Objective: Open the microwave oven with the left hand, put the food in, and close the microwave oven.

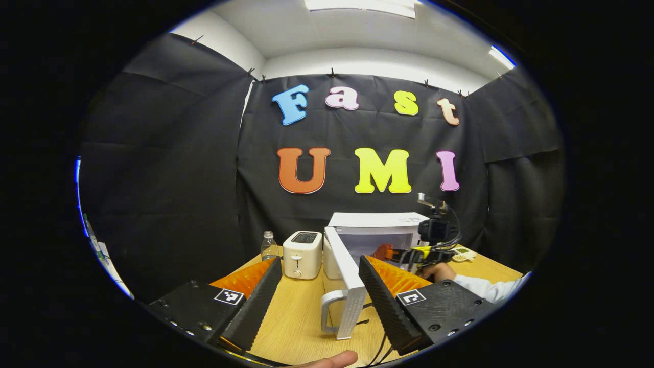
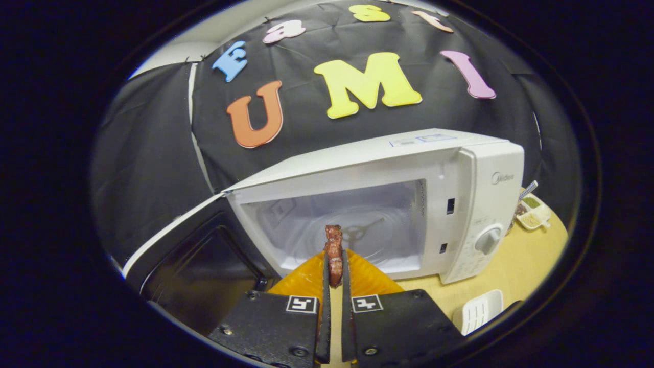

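The white microwave (image 1: 375,225) (image 2: 475,204) stands at the back of the wooden table with its door (image 1: 345,283) (image 2: 189,255) swung wide open to the left. My left gripper (image 1: 319,260) hovers open in front of the door's edge, holding nothing. In the right gripper view, my right gripper (image 2: 334,255) is shut on a thin reddish-brown piece of food (image 2: 334,244), held upright just before the open cavity (image 2: 352,227) with its glass turntable. In the left gripper view, the right gripper (image 1: 403,252) and the food (image 1: 381,251) sit at the microwave's mouth, with a hand in a white sleeve (image 1: 480,286) behind.
A white toaster (image 1: 302,254) and a clear bottle (image 1: 269,245) stand left of the microwave. A small tray of condiments (image 2: 531,212) (image 1: 462,253) lies to its right. A white ribbed object (image 2: 477,311) rests on the table near my right gripper. Cables trail over the tabletop (image 1: 296,317).
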Action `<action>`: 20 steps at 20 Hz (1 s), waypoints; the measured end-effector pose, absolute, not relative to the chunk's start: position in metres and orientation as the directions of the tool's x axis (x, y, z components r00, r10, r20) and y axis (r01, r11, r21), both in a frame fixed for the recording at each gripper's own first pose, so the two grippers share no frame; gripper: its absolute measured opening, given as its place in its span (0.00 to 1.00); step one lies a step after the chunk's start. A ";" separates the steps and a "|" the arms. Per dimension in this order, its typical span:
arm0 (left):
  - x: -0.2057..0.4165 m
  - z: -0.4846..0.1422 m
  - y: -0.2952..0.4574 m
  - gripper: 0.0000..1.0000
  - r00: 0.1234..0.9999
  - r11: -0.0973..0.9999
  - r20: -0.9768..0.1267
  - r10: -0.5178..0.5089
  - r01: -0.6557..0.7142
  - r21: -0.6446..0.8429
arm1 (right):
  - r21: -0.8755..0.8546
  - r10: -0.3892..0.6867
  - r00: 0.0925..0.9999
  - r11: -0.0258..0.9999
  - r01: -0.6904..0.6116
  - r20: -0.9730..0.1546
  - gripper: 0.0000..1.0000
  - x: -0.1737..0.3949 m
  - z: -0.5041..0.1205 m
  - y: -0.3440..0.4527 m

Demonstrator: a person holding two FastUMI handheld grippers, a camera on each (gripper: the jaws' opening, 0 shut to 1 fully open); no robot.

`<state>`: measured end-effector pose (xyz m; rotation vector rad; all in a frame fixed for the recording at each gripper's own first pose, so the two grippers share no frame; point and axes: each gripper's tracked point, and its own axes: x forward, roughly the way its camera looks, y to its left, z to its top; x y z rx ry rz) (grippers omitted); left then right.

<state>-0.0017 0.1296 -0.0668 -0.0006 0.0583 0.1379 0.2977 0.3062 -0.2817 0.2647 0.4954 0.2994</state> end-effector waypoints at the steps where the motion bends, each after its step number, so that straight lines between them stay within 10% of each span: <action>1: -0.001 -0.067 0.128 0.93 0.989 0.991 -0.060 0.133 -0.133 0.004 | 0.324 0.316 0.845 0.928 -0.182 -0.431 0.12 0.307 -0.292 0.309; 20: 0.022 -0.108 0.168 0.93 0.967 0.979 -0.165 0.192 -0.200 -0.029 | 0.614 0.134 0.900 0.771 0.168 -0.414 0.17 0.385 -0.356 0.339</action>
